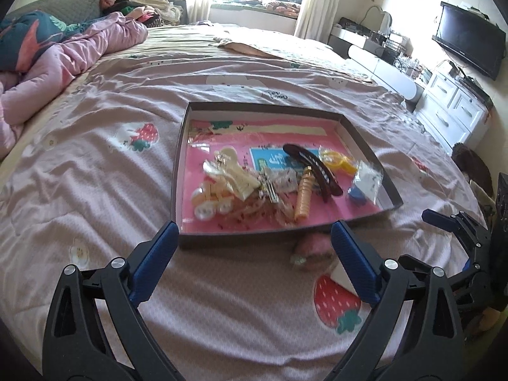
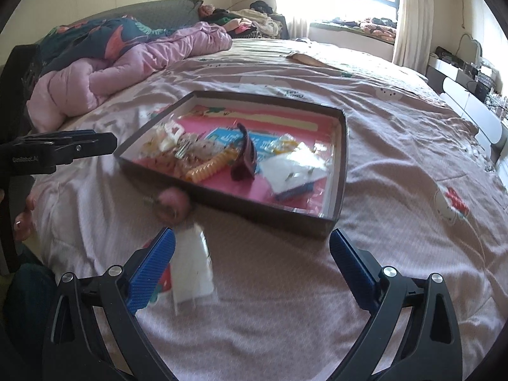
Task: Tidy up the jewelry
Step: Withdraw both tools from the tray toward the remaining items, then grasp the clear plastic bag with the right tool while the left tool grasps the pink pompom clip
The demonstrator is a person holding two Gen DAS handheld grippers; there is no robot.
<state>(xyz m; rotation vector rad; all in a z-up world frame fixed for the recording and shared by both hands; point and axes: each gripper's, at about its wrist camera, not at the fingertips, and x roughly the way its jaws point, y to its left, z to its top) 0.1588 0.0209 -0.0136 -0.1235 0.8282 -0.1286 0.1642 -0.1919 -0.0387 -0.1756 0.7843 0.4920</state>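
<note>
We see a shallow dark box lid (image 1: 370,146) used as a tray, sitting mid-bed on the pink bedspread (image 1: 95,190); inside it, toward its near edge, a pile of hair accessories: cream claw clip (image 1: 233,171), orange spiral tie (image 1: 304,195), dark long barrette (image 1: 312,168), yellow ring piece (image 1: 338,160), small plastic bag (image 1: 368,179); outside, just beside the tray's near edge, a pink pom-pom piece (image 2: 173,204) and a clear packet (image 2: 193,270) lie on the bedspread; left gripper (image 1: 252,263) jaws spread wide, holding nothing; right gripper (image 2: 252,265) jaws likewise wide apart, empty, packet touching or just beside its left finger.
</note>
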